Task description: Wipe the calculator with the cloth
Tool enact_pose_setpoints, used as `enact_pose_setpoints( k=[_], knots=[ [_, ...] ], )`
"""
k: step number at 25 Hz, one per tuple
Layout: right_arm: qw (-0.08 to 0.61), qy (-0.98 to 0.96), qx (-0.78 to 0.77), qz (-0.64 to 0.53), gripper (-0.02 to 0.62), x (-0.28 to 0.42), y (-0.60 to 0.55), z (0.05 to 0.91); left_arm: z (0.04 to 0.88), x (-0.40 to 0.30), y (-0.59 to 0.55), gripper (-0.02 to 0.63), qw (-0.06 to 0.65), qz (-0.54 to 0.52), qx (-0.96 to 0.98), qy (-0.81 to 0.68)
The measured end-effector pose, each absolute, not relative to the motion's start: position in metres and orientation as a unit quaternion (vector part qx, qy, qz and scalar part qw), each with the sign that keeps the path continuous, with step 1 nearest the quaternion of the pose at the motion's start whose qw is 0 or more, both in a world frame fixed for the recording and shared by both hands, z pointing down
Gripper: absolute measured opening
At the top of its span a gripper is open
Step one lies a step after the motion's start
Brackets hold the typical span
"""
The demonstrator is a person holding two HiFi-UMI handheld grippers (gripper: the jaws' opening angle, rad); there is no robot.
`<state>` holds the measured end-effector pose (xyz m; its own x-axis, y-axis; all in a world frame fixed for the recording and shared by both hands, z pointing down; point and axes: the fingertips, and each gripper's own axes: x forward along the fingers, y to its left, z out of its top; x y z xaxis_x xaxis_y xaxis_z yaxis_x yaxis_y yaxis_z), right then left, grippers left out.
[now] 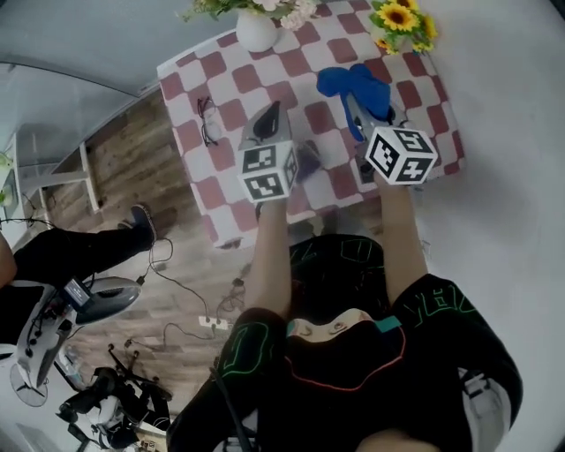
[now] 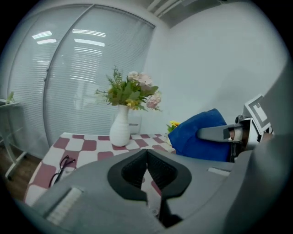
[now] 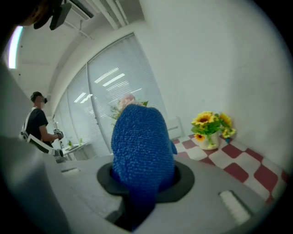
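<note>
Nearest, in the head view, both forearms reach over the near edge of the counter [image 1: 221, 75], which has a red and white checked cover. The left gripper [image 1: 269, 119] is shut and empty (its own view shows the black pads [image 2: 132, 169] meeting at the tips, nothing between them). The right gripper [image 1: 357, 110] is clamped on the blue cloth [image 1: 351, 81], held above the right half of the counter. In the right gripper view this cloth stands up from the jaws and hides the middle of the scene.

Between the two grippers, close to the near edge, lies a small dark thing [image 1: 309, 161] (maybe the calculator, too blurred to say).

Farther, glasses [image 1: 207, 119] lie toward the left edge; the right gripper view does not show them. At the far edge stands a white vase [image 1: 256, 33] with flowers, and sunflowers [image 1: 402, 19] stand at the far right corner.

Only the right gripper view shows a person [image 3: 39, 121] standing by the window blinds. Only the head view shows the wooden floor [image 1: 115, 159] with cables.
</note>
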<state>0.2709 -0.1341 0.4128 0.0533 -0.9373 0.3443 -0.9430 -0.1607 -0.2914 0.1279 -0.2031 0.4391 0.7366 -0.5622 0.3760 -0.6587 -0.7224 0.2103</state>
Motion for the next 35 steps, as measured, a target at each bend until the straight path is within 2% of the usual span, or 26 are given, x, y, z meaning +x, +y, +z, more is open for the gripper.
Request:
enact_pose_setpoints(
  k=[5, 12, 19, 35],
  knots=[
    [0.029, -0.711, 0.659, 0.245, 0.107, 0.257, -0.163, 0.428, 0.446, 0.105, -0.193, 0.011, 0.174, 0.141, 0.885, -0.408],
    [0.076, -0.797, 0.553, 0.232, 0.109, 0.202, -0.184, 0.442, 0.465, 0.044, -0.172, 0.011, 0.201, 0.131, 0.816, -0.525],
    [0.132, -0.845, 0.481, 0.192, 0.109, 0.159, -0.189, 0.464, 0.487, 0.018, -0.150, 0.011, 0.215, 0.138, 0.782, -0.569],
    [0.323, -0.904, 0.279, -0.006, 0.110, 0.062, -0.180, 0.522, 0.515, -0.012, -0.129, 0.011, 0.241, 0.164, 0.754, -0.589]
  ],
)
